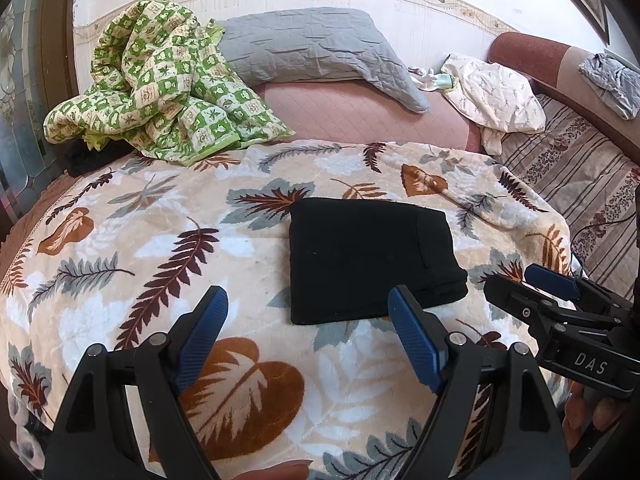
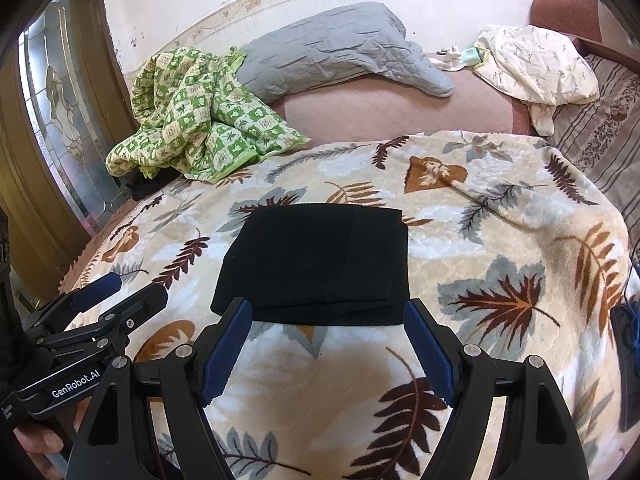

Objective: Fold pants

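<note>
The black pants [image 1: 368, 258] lie folded into a flat rectangle on the leaf-patterned blanket [image 1: 160, 248]; the right wrist view shows the same pants [image 2: 320, 264] straight ahead. My left gripper [image 1: 308, 304] hovers open just short of the bundle's near left corner, nothing between its blue pads. My right gripper [image 2: 328, 316] is open too, its fingertips level with the near edge of the pants without touching them. Each gripper shows in the other's view: the right gripper [image 1: 516, 276] at the right, the left gripper [image 2: 136, 288] at the left.
A green checked quilt [image 1: 160, 88] is heaped at the back left beside a grey pillow [image 1: 316, 46]. A cream patterned cloth [image 1: 496, 96] lies at the back right near a striped pillow [image 1: 576, 176]. A glass-panelled door [image 2: 60, 120] stands to the left of the bed.
</note>
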A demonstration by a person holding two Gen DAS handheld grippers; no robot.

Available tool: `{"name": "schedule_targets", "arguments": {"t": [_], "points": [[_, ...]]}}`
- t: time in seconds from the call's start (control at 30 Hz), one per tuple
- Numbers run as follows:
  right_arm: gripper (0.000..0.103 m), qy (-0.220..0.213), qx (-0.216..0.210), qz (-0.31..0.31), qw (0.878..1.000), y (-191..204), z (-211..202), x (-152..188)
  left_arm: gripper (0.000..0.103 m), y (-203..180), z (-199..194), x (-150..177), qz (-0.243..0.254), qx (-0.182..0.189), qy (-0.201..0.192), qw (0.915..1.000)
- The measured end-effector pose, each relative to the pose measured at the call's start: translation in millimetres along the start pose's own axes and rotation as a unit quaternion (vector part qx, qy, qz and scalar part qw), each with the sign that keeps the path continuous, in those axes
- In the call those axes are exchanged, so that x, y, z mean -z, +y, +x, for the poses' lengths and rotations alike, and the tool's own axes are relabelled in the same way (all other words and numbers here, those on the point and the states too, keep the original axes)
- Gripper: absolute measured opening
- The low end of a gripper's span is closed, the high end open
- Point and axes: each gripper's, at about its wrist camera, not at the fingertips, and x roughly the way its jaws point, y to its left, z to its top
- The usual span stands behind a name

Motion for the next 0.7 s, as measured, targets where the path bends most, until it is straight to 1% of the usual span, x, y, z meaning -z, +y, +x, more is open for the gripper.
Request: {"name": "schedule_targets", "arguments": {"t": [0.4,0.7], "points": [[0.08,0.005,-0.001,0.004,1.0,-6.1,4.0,0.8,0.083,0.2,0.3,0.8,-0.001,0.001,0.002,1.0],[0.08,0.01,-0.001,0.005,1.0,-5.8,6.8,5.8,0.083,3.3,3.3,5.5,-0.016,0.014,0.008,0.9998]]}}
